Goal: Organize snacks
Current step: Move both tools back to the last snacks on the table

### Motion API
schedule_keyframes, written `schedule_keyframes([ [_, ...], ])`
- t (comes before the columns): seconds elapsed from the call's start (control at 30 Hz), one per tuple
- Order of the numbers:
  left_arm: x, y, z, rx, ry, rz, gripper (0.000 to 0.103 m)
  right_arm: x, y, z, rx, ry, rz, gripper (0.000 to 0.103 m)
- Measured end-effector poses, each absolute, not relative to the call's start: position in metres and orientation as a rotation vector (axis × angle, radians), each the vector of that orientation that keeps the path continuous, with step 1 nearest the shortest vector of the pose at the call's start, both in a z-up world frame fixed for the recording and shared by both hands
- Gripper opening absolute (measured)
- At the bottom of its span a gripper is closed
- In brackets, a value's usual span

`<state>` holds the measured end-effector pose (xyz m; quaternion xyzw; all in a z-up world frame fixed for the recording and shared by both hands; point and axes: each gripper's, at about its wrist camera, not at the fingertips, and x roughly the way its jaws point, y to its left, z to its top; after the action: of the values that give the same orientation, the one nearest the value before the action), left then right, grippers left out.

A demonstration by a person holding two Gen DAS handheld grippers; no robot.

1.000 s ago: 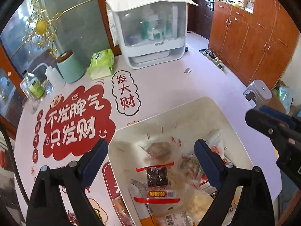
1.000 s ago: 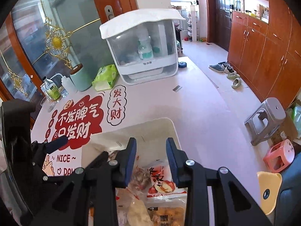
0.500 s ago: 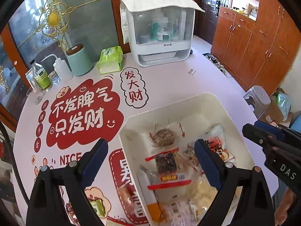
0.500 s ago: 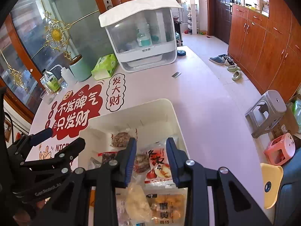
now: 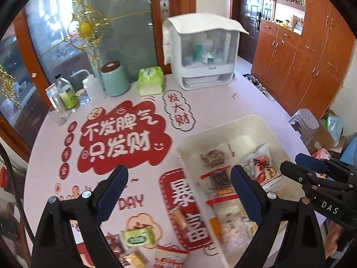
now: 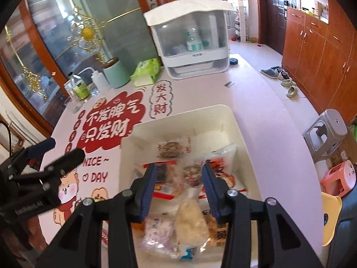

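A cream plastic bin (image 5: pixel 241 124) holds several snack packets, and it also shows in the right wrist view (image 6: pixel 239 134). My left gripper (image 5: pixel 178 187) is wide open and empty, held above the table by the bin's left wall. Loose snacks lie on the table near it: a green packet (image 5: pixel 137 237), a yellow one (image 5: pixel 135 259) and a red-and-white one (image 5: pixel 170 258). My right gripper (image 6: pixel 178 184) is open and empty above the packets in the bin. It also shows at the right of the left wrist view (image 5: pixel 299 174).
The round pink table (image 5: pixel 223 105) has red printed decals. At its far side stand a white covered rack (image 5: pixel 200 53), a green tissue pack (image 5: pixel 150 80), a mint canister (image 5: pixel 114 78) and bottles (image 5: pixel 67 91). Stools (image 6: pixel 325 131) stand on the floor to the right.
Both grippers have pulled back and up from the bin. The left one has swung left, bringing loose snacks on the table into view. Both jaws stay open.
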<state>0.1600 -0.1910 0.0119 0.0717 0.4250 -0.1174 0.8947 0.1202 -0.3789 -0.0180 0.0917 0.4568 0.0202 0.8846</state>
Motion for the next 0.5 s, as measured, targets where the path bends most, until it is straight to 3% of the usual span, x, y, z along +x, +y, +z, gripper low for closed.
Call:
schedule_keyframes([
  [0.27, 0.138, -0.126, 0.022, 0.187, 0.849, -0.218, 0.093, 0.098, -0.327, -0.004, 0.16, 0.932, 0.122, 0.051],
  [0.5, 0.12, -0.075, -0.003, 0.212, 0.9, -0.224, 0.093, 0.08, -0.268, -0.013, 0.156, 0.975, 0.175, 0.052],
])
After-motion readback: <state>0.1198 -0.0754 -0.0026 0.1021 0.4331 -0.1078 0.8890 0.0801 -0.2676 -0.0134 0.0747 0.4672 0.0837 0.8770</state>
